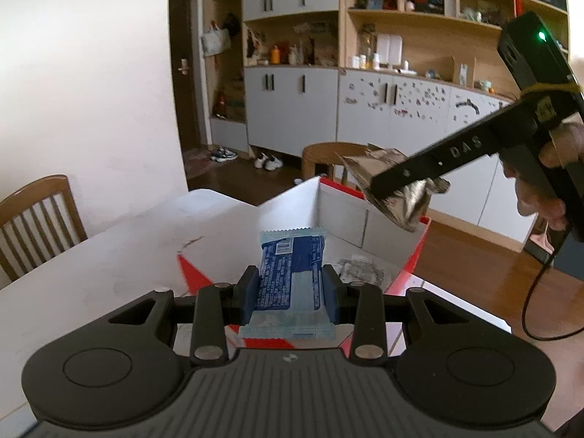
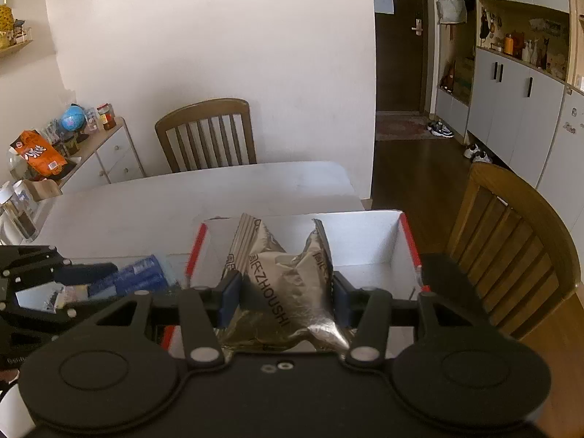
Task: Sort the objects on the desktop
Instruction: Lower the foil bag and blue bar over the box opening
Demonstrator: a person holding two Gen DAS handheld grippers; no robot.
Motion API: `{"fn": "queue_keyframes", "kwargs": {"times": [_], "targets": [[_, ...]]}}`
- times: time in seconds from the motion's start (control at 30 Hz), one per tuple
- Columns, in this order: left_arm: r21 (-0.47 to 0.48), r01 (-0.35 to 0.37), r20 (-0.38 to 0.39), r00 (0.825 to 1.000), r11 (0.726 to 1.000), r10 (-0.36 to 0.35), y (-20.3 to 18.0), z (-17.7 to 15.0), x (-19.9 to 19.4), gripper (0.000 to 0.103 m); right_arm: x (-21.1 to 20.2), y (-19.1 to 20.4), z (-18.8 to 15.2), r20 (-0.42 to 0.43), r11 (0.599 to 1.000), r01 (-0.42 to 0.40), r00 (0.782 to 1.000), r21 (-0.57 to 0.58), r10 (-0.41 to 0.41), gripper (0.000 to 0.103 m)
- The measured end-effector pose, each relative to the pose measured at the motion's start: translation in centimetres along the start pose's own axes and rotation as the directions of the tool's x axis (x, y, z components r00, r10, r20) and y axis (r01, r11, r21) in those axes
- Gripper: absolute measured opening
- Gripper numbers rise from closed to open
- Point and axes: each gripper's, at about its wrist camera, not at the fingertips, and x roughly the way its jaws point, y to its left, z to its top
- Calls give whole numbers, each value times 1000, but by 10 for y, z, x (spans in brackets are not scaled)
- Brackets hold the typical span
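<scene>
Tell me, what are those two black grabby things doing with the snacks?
A person is tidying snacks into a white and red cardboard box on the table. The left gripper has its jaws shut on a blue snack packet, held over the box. The right gripper is clamped on a crinkly silver snack bag, also above the box. Neither has been dropped yet. One small packet already lies inside.

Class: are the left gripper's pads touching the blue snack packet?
Touching. The left wrist view shows both pads of the left gripper pressed against the blue snack packet.
</scene>
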Motion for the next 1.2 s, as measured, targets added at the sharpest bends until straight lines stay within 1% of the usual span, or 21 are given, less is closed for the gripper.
{"fn": "queue_keyframes", "kwargs": {"times": [0.17,0.3,0.47,0.53,0.67,0.83,1.03,1.2], "targets": [[-8,15,-44,999,1000,-16,-11,0,15,35,8,-16,2,-10,1000,-9,1000,2,9,51],[27,27,-77,997,999,-25,-15,7,30,35,17,-26,3,-26,1000,-12,1000,5,12,51],[76,74,-130,989,994,-64,-19,19,54,35,30,-35,7,-54,1000,-16,998,-12,16,51],[92,103,-157,984,990,-88,-20,21,64,35,40,-39,9,-75,1000,-11,997,-21,10,51],[117,135,-202,973,984,-109,-23,21,84,35,59,-44,14,-114,999,2,993,-53,-8,51],[133,149,-249,962,980,-113,-25,21,104,35,89,-50,14,-169,996,31,985,-89,-46,51],[136,182,-294,946,974,-136,-26,26,125,35,115,-52,13,-204,989,48,976,-143,-77,51],[127,214,-336,928,969,-161,-25,25,140,35,134,-51,12,-220,977,65,969,-202,-110,51]]}}
